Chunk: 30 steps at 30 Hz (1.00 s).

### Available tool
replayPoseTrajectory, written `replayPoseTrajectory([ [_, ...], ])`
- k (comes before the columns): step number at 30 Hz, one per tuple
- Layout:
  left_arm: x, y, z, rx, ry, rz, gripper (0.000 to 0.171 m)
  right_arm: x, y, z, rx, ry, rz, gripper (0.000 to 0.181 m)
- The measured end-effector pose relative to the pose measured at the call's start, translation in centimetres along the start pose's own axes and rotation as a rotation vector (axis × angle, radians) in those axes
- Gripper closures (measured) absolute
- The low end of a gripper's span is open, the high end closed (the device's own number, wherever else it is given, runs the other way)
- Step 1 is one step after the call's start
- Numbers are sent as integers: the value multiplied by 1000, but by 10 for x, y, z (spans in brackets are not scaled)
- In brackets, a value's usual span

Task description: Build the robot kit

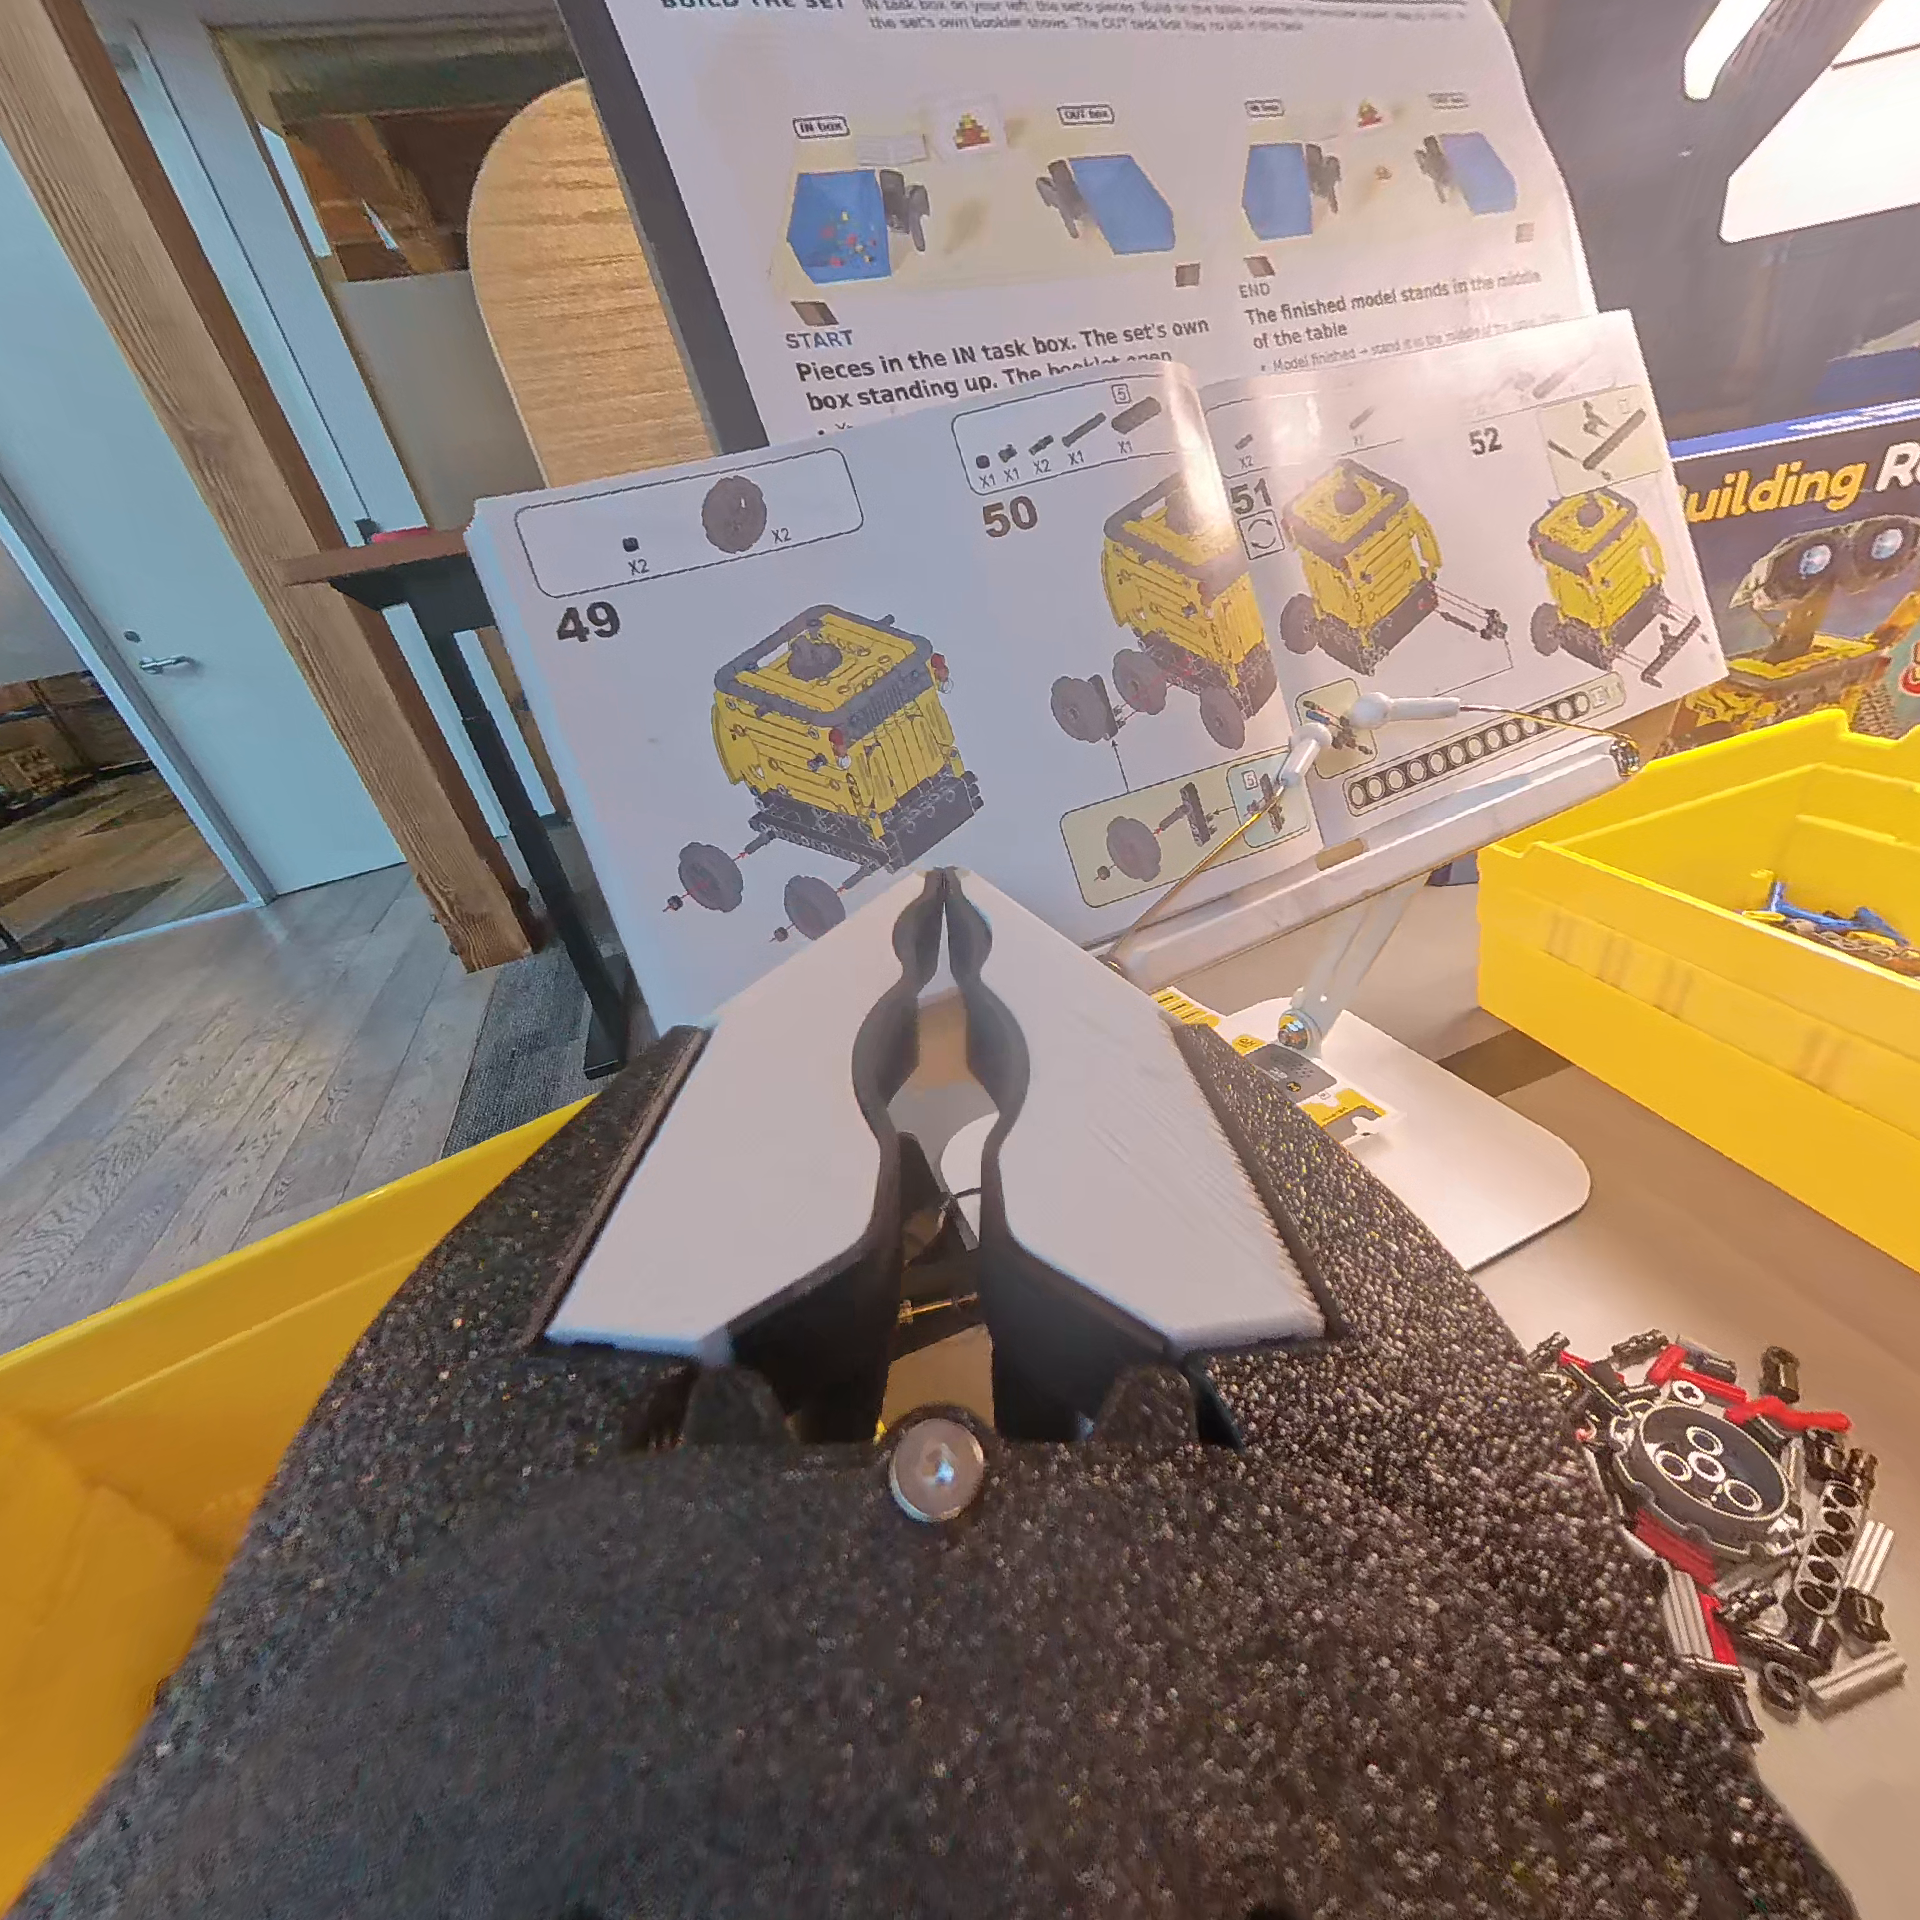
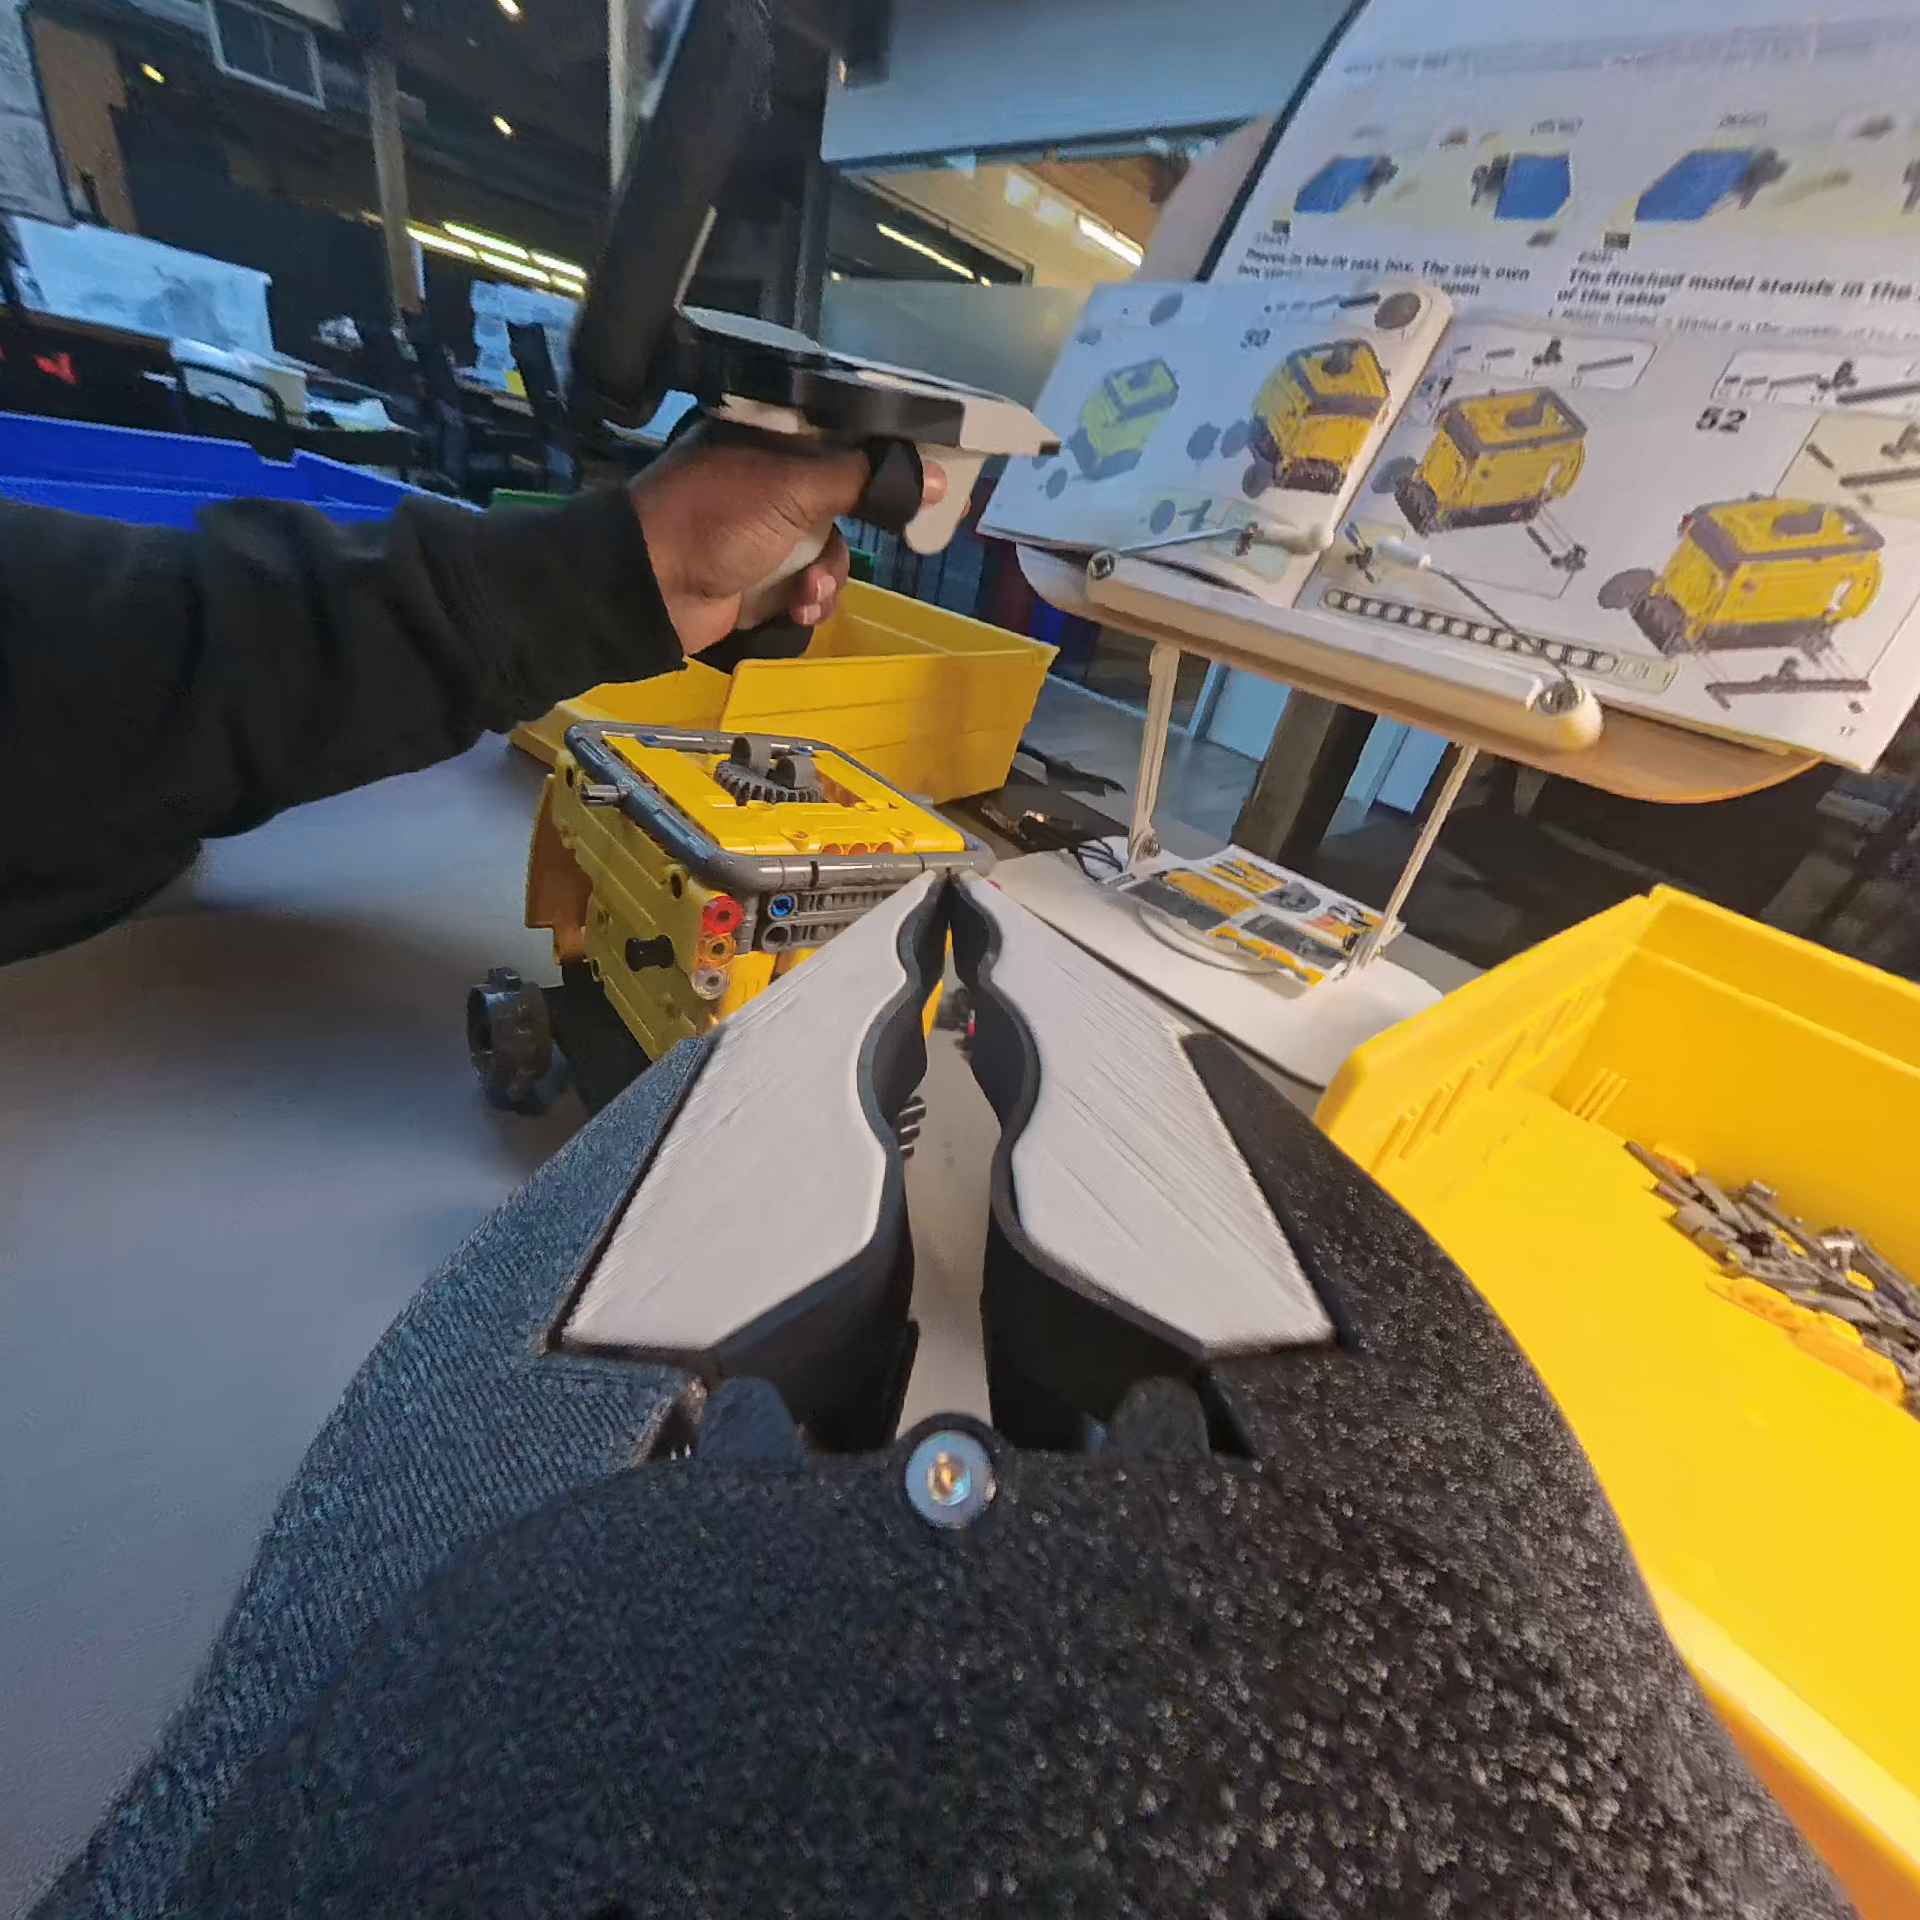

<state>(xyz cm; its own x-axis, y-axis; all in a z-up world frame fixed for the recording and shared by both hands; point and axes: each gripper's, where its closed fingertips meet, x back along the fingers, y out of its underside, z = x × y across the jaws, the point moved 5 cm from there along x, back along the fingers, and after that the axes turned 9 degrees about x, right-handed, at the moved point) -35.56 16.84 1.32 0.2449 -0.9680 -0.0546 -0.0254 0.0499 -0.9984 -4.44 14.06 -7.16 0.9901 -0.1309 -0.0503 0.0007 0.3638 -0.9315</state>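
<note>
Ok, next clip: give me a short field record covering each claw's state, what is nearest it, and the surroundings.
left claw: shut, empty, raised in front of the open instruction booklet
right claw: shut, empty, tips beside the yellow brick model; contact unclear
model: stands on the grey table, one black wheel fitted
booklet support: white stand
parts: loose dark pieces on table; yellow bin holding grey pieces

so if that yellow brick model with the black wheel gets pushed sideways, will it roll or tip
The yellow brick model would probably pivot rather than roll straight: only one black wheel shows and the body already leans. It looks tall and boxy, so a high push may tip it. Its snapped-together parts could pop loose.
</note>
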Motion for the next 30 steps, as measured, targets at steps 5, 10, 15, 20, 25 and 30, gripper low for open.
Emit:
replayPoseTrajectory([
  [5, 1, -1, 8, -16, 16, 0, 171, 4, -7, -1, 54, 1, 77, 181],
  [10, 1, -1, 16, -28, 31, -5, 171, 6, -6, 8, 31, 47, 62, 181],
  [15, -10, 0, 30, -84, 72, -75, 171, 3, 0, 11, -3, 70, 25, 181],
  [20, -36, 4, 46, -168, 97, -169, 171, 2, 0, 8, 10, 59, 15, 181],
  [25, -50, 12, 53, -220, 95, -223, 171, 2, -1, 5, 10, 41, 10, 181],
  [30, -46, 19, 57, -317, 121, -288, 171, 1, 1, 5, -11, 32, 2, 181],
])
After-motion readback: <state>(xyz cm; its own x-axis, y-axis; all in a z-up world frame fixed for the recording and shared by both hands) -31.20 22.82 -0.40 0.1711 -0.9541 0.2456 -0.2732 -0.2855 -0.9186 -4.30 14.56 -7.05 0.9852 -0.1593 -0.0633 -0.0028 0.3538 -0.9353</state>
